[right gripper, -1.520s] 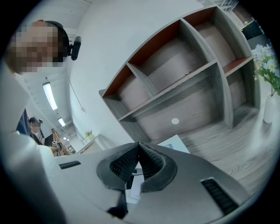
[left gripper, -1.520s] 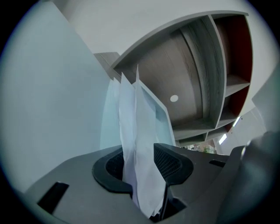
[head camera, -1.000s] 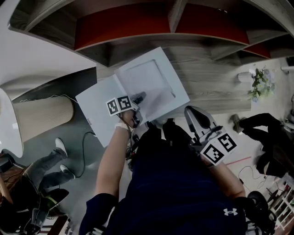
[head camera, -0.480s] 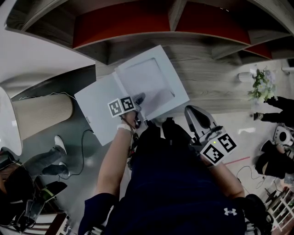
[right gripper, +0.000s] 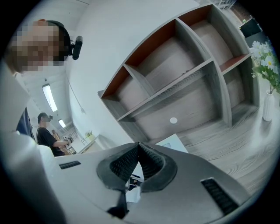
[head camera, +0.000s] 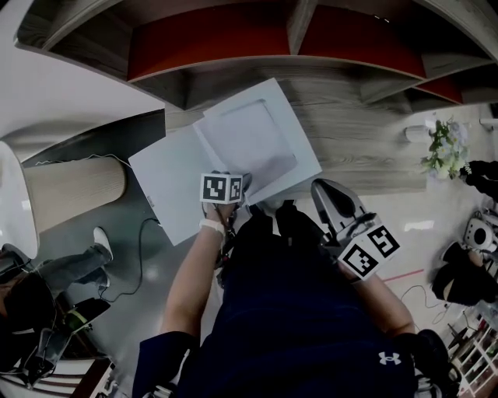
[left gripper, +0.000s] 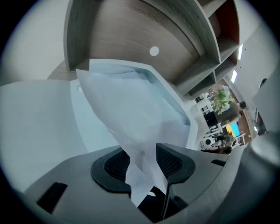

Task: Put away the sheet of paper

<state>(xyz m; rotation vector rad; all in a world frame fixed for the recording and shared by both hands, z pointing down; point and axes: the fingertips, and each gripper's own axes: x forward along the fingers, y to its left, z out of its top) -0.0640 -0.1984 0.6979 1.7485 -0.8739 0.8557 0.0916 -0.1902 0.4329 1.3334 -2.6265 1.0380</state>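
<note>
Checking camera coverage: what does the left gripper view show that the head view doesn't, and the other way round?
Only the left gripper view: the sheet of paper standing between the opening jaws of the left claw. Only the head view: the right claw and the person's left arm. Both: the open white folder and the wooden shelves.

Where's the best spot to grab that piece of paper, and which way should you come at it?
Take the sheet of paper by its near edge, coming in from the person's side. That edge is lifted off the white folder, so a jaw fits on each face. The left gripper is there now, jaws opening with the paper between them.
</note>
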